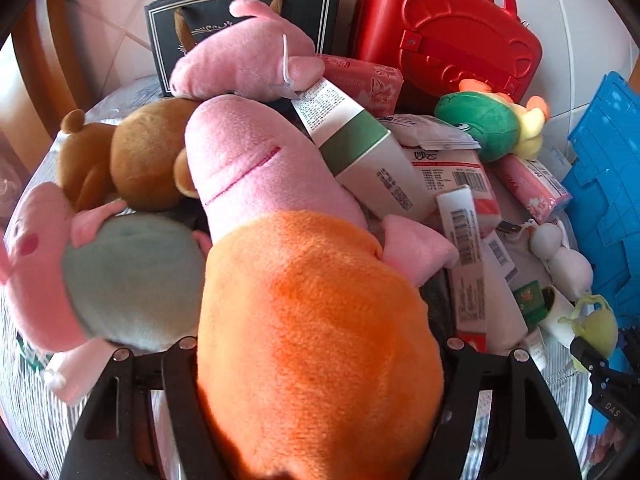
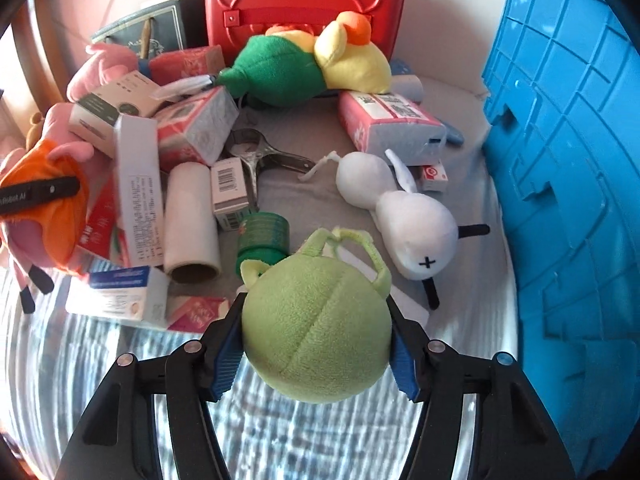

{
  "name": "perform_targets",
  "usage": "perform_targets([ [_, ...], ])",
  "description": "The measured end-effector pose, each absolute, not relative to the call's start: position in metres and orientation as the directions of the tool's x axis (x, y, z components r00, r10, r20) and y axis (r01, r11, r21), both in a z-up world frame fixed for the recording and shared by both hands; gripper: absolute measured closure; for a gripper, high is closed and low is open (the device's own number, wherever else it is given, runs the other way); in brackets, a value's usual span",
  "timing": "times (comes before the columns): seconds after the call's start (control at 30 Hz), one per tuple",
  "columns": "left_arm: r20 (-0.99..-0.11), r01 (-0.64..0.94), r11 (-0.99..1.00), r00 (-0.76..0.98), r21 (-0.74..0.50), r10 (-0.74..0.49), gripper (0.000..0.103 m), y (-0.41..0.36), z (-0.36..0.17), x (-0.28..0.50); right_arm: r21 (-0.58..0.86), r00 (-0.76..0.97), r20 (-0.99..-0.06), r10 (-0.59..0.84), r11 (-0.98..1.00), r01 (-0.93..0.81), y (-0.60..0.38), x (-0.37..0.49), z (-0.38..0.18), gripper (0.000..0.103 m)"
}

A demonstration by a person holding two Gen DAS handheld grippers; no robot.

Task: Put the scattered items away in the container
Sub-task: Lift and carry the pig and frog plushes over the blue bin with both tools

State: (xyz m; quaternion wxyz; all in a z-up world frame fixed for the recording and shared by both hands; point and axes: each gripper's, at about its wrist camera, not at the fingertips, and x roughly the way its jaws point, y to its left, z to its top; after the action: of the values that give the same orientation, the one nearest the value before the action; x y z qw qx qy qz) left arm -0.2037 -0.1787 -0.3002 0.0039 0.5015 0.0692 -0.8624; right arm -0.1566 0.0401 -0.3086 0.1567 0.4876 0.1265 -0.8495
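Clamping round green plush (image 2: 318,328) in right gripper (image 2: 318,354), orange-bodied pig plush (image 1: 312,320) in left gripper (image 1: 320,364); soft bodies may slip before blue container (image 2: 568,184) at three o'clock.

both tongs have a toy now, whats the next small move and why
Probably lift both toys clear and carry them toward the blue crate on the right. The right tongs already pinch the green plush ball between their blue pads, and the left tongs clamp the orange-and-pink pig toy, so neither needs regripping. Other clutter lies close around both.
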Motion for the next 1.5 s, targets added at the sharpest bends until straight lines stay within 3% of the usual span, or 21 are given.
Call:
perform_targets([
  [0.53,-0.834,0.059,-0.993,-0.550,-0.098,0.049,0.033,-0.180,-0.241,-0.140,-0.040,-0.499,-0.840,-0.210,-0.895,0.445,0.049,-0.104,-0.249,0.041],
  [0.97,-0.789,0.052,-0.996,-0.614,-0.074,0.027,0.033,-0.180,-0.151,-0.081,0.002,-0.531,-0.790,-0.307,-0.868,0.497,0.066,-0.053,-0.163,0.041],
  [1.5,-0.703,-0.022,-0.998,-0.708,-0.061,0.059,0.033,-0.109,-0.056,-0.043,0.057,-0.559,-0.708,-0.430,-0.825,0.562,0.116,-0.011,-0.075,0.041],
])
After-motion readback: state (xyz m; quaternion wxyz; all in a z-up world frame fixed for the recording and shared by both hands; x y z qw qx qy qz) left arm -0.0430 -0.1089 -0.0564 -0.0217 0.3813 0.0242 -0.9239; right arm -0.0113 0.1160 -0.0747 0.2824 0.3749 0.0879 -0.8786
